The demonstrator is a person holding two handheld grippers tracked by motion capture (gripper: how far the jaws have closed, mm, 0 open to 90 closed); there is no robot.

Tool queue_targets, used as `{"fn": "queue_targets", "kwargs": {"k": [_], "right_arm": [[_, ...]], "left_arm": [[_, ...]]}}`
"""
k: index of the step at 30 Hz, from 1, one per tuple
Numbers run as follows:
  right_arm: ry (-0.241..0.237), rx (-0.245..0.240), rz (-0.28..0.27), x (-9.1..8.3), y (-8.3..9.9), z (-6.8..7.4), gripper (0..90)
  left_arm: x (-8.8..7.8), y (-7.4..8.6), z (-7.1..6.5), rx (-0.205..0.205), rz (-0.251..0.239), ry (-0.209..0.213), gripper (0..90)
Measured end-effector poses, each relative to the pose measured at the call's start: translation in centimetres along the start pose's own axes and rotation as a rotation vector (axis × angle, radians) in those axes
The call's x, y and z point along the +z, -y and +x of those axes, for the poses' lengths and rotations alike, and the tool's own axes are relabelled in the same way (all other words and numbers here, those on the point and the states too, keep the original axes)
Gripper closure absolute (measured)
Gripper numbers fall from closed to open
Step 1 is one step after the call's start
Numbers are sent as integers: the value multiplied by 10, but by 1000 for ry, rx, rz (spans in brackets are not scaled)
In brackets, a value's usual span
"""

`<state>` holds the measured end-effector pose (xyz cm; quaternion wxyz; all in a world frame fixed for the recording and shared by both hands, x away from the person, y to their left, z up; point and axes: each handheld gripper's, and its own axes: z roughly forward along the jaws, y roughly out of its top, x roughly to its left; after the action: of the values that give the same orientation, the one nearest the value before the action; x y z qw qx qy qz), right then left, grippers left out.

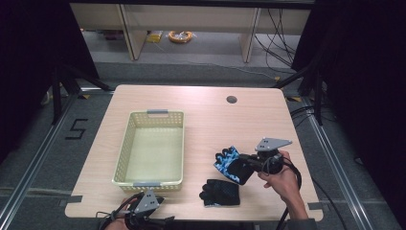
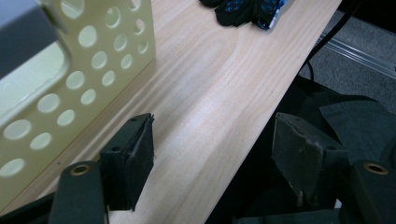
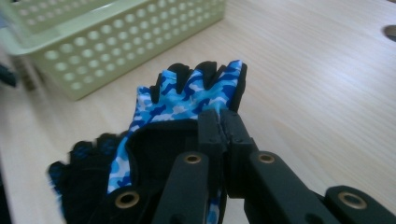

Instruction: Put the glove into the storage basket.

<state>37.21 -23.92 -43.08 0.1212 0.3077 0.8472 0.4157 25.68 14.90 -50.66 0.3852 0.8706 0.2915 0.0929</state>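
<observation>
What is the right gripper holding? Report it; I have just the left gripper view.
Observer: The right gripper is shut on a blue camouflage glove, pinching its edge.
Operator: Check the inside of the basket.
Observer: The basket holds nothing; its floor is bare.
Operator: Give me the second glove's place.
Observer: A black glove lies flat on the table near its front edge, to the right of the basket and just below the held glove in the high view.
</observation>
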Motion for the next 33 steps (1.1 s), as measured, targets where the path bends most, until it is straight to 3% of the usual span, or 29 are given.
{"fn": "queue_targets", "kwargs": {"k": [3, 5, 9, 10, 12, 15, 16, 19, 20, 21, 22, 27, 31, 33], "right_arm": [[-51, -6, 15, 0, 0, 8, 888], [-95, -47, -1, 1, 0, 11, 888], [-152, -73, 27, 4, 2, 19, 888], [-174, -85, 32, 6, 3, 20, 888], [-201, -95, 40, 8, 4, 23, 888], [-227, -132, 41, 13, 4, 23, 888], [-234, -115, 55, 13, 5, 24, 888], [-256, -138, 54, 17, 7, 22, 887], [-256, -112, 60, 17, 9, 23, 887], [-259, -127, 63, 18, 10, 22, 887], [-273, -112, 77, 18, 11, 23, 886], [-302, -142, 79, 24, 13, 22, 886], [-345, -173, 91, 29, 13, 24, 885], [-358, -186, 97, 32, 14, 25, 883]], "left_arm": [[0, 0, -2, -14, -10, 15, 292], [1, 1, -1, -4, 3, 13, 292], [1, 1, -2, -11, 0, 19, 292], [1, 0, -1, 18, 0, 10, 292], [1, 0, -1, 20, 6, 20, 292], [2, 1, -1, -1, 5, 11, 292], [2, 1, 0, 18, 0, 12, 292], [2, 1, -1, 3, 14, 10, 292], [3, 1, -2, 2, 11, 10, 292], [3, 1, -2, 3, 12, 12, 292], [3, 2, -2, 4, 15, 12, 292], [4, 2, -3, -3, 8, 15, 292], [4, 2, -2, 2, 16, 16, 293], [4, 1, -1, 30, 17, 12, 293]]}}
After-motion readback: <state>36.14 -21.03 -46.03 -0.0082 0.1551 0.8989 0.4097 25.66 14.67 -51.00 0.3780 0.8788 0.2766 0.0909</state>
